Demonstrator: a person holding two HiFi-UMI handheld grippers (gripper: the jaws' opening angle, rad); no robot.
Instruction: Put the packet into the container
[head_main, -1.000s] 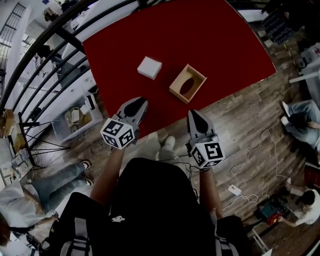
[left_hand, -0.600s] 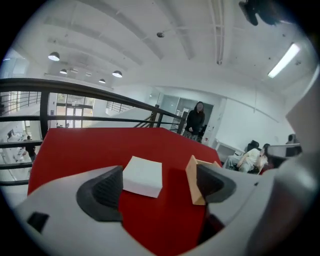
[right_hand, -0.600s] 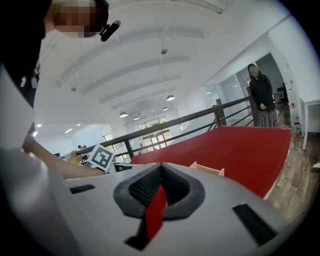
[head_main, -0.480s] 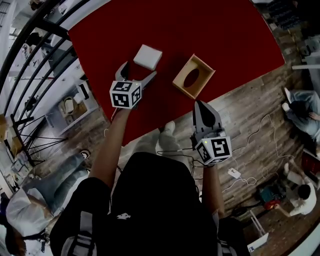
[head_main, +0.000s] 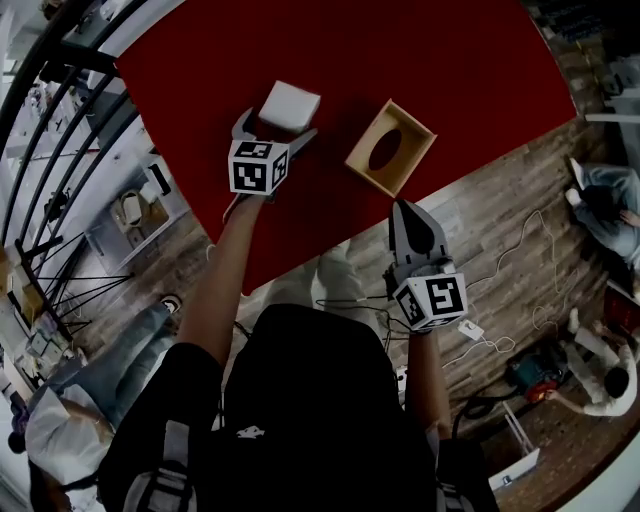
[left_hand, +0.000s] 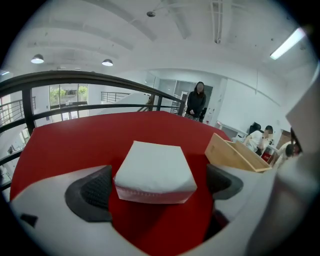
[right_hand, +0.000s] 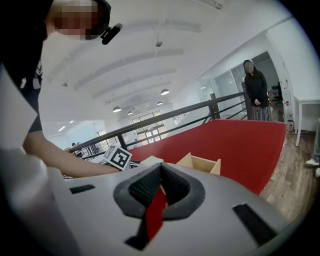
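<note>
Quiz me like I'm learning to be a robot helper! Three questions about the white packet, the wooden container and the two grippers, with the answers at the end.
1. True or false: the packet is already inside the container.
2. What lies between the open jaws of the left gripper? A. the container B. the packet C. nothing
3. Fill the gap: the jaws of the right gripper are ___ and hold nothing.

Key: 1. False: it lies on the red table, beside the container. 2. B. 3. Shut.
</note>
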